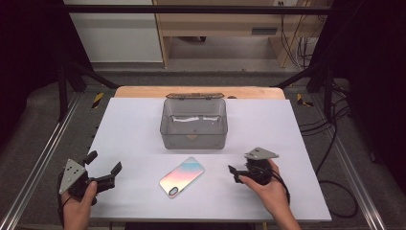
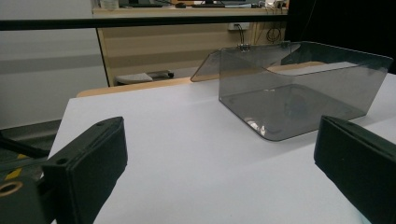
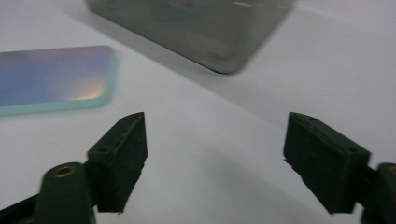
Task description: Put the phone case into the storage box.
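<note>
— Two grippers and two things lie on one white bench (image 1: 134,124). What is the biggest thing on it?

— That would be the smoky clear box (image 1: 193,125), standing toward the far middle of the bench with its hinged lid (image 1: 193,96) folded back behind it. In the left gripper view the box (image 2: 299,91) stands ahead and to the right, and its floor looks bare apart from reflections.

— And next in size?

— The phone (image 1: 182,177), lying flat on the bench just in front of the box, turned on a slant. Its back shimmers from pink to pale blue, and the camera corner points toward the person. It sits between the two grippers, touched by neither.

— How do the grippers stand?

— The left gripper (image 1: 103,168) is held in the person's left hand (image 1: 76,203) near the front left corner of the bench, well apart from the phone. Its jaws are spread wide with only bare bench between them. The right gripper (image 1: 233,173) is in the right hand (image 1: 268,189), to the right of the phone and aimed toward it. Its jaws are apart too, with nothing between them.

— What does the right gripper view add?

— The phone (image 3: 53,77) shows at upper left, beyond the left jaw, and a blurred corner of the box (image 3: 205,32) sits above.
</note>
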Demonstrator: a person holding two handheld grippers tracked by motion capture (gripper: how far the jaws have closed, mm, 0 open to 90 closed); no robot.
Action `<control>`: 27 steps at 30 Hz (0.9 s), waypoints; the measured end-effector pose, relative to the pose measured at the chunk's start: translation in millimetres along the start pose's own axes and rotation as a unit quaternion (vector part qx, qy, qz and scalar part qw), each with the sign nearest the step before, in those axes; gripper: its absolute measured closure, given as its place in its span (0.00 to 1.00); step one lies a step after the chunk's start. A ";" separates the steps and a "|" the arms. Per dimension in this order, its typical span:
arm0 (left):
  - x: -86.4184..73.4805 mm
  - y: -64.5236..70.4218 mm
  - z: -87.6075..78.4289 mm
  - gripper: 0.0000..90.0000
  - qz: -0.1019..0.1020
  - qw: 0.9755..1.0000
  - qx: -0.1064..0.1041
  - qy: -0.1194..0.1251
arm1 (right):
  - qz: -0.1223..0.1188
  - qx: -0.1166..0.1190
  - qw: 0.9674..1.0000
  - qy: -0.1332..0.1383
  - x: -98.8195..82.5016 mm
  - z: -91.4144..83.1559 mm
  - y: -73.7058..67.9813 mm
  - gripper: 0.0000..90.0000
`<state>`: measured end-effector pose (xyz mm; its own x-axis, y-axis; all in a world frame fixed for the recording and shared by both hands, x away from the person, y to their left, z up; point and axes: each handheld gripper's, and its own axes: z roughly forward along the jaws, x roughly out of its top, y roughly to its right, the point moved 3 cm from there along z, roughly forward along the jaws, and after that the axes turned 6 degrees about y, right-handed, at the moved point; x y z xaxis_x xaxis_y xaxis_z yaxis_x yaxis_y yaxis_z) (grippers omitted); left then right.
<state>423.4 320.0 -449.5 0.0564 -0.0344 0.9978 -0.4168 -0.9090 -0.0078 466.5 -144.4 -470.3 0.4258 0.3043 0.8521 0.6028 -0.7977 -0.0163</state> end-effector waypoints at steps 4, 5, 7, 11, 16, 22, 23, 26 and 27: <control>0.4 0.6 0.2 0.03 0.000 1.000 -0.001 0.001 | -0.040 0.047 0.998 -0.014 23.1 23.9 -33.1 0.60; 0.4 0.6 0.3 0.03 -0.001 1.000 -0.002 0.000 | -0.048 0.057 0.997 -0.011 28.7 31.0 -40.3 0.65; 0.2 0.7 0.1 0.03 0.001 1.000 -0.003 -0.002 | -0.061 0.076 0.995 -0.016 37.8 46.2 -53.8 0.79; 0.9 1.1 -0.1 0.03 0.002 1.000 -0.004 0.000 | -0.081 0.098 0.992 -0.017 50.7 78.4 -77.4 0.94; 0.7 1.7 0.9 0.03 0.000 1.000 -0.006 -0.001 | -0.098 0.112 0.988 -0.037 61.7 114.6 -101.3 1.00; 1.2 2.4 0.1 0.03 0.001 1.000 -0.007 -0.001 | -0.128 0.109 0.982 -0.086 65.3 142.0 -107.3 1.00; 1.3 2.4 0.0 0.03 0.002 1.000 -0.007 -0.001 | -0.131 0.105 0.981 -0.094 64.6 143.5 -106.1 1.00; 1.1 2.9 0.4 0.03 0.002 1.000 -0.009 -0.001 | -0.138 0.107 0.978 -0.115 60.3 142.8 -101.8 1.00; 0.9 3.0 0.6 0.03 0.002 1.000 -0.009 -0.002 | -0.137 0.108 0.978 -0.117 60.0 140.6 -100.0 1.00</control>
<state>422.8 317.0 -448.6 0.0582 -0.0396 0.9975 -0.4339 -0.9009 -0.0104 526.6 26.8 -491.0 0.3561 0.6222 0.6972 0.8337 -0.5485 0.0637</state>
